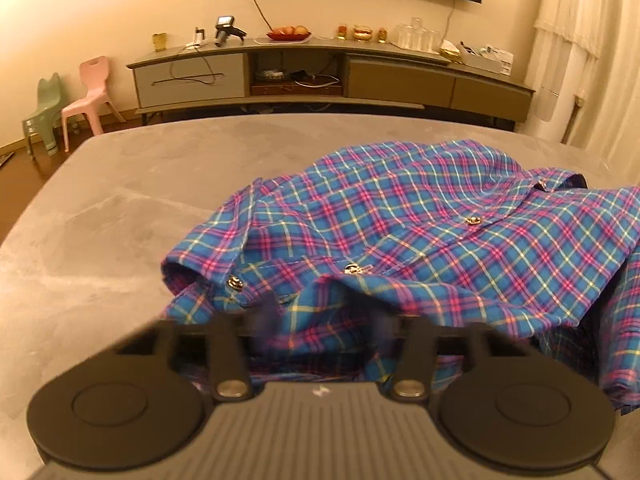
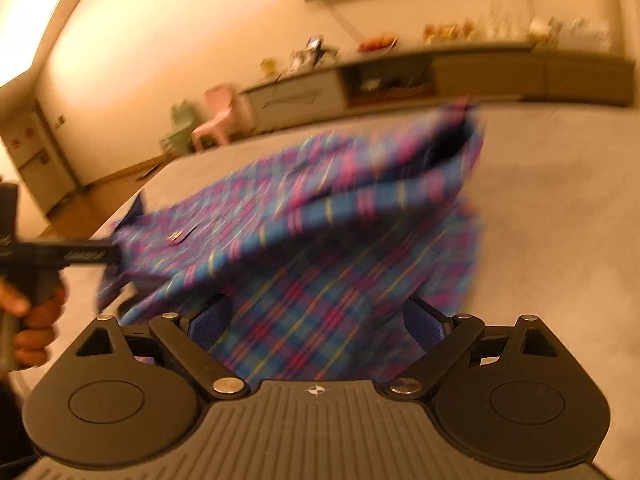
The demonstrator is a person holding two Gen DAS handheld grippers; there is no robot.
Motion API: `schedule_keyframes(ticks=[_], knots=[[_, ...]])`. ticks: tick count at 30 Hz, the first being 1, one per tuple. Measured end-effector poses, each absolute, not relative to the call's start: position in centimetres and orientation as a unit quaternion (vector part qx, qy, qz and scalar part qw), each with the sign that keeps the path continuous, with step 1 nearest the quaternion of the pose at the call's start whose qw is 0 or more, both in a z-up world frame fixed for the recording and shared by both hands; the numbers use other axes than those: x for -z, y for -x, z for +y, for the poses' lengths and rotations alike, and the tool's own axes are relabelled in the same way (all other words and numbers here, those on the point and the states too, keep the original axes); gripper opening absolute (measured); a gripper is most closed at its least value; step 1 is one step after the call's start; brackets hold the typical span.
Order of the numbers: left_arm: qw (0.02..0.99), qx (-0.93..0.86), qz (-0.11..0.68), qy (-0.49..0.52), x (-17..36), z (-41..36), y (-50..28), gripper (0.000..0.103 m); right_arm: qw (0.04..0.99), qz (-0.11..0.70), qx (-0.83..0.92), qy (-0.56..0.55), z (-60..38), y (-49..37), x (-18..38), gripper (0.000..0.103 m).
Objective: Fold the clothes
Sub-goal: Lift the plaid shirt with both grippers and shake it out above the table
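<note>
Plaid shirt (image 1: 420, 216) lies bunched on the grey table (image 1: 120, 208), button placket (image 1: 472, 222) facing up, nowhere near flat. Landmark: that placket. It runs from the near-left hem corner diagonally away toward the collar end at far right in the left wrist view, so the shirt's long axis is skewed, not square to either tool.

Left gripper (image 1: 324, 316) sits at the near hem end of the placket, fingers spread fairly wide with cloth heaped between and over them; fingertips are blurred and partly buried, so whether they pinch anything I cannot tell. In the right wrist view the same tool (image 2: 86, 256) shows at the shirt's left edge, touching fabric, with the person's left hand (image 2: 28, 320) on its grip.

Right gripper (image 2: 316, 320) is to the right of the placket, jaws wide, blue fingers (image 2: 212, 320) either side of a span of cloth that runs between them, not clamped. That view is motion-blurred; a fold of shirt appears raised above the table beyond it.

Judgement: both tools are at the hem side and the collar end is farthest from both. Next move likely calls for grabbing the hem corners and pulling the shirt straight.
</note>
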State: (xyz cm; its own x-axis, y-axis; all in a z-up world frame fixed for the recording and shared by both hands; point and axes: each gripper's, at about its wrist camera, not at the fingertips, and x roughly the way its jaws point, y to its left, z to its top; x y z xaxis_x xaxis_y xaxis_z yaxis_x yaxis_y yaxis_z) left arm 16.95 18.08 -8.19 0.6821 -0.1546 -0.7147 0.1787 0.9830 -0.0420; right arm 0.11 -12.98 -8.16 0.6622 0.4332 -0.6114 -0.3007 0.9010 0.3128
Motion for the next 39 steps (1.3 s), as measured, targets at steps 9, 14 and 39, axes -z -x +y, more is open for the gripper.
schedule_keyframes(ticks=[9,14,39], knots=[[0.969,0.024,0.205,0.134,-0.9,28.2,-14.2,0.002,0.973,0.216,-0.046,0.07,-14.4,1.4,2.4,0.0],[0.933,0.016,0.324,0.153,3.6,30.3,-17.1,0.005,0.964,0.264,0.024,-0.025,-19.3,-0.3,3.4,0.004],[0.941,0.052,0.292,0.165,-1.4,31.6,-22.1,0.02,0.978,0.21,-0.004,0.011,-22.6,-6.5,-10.9,0.003]])
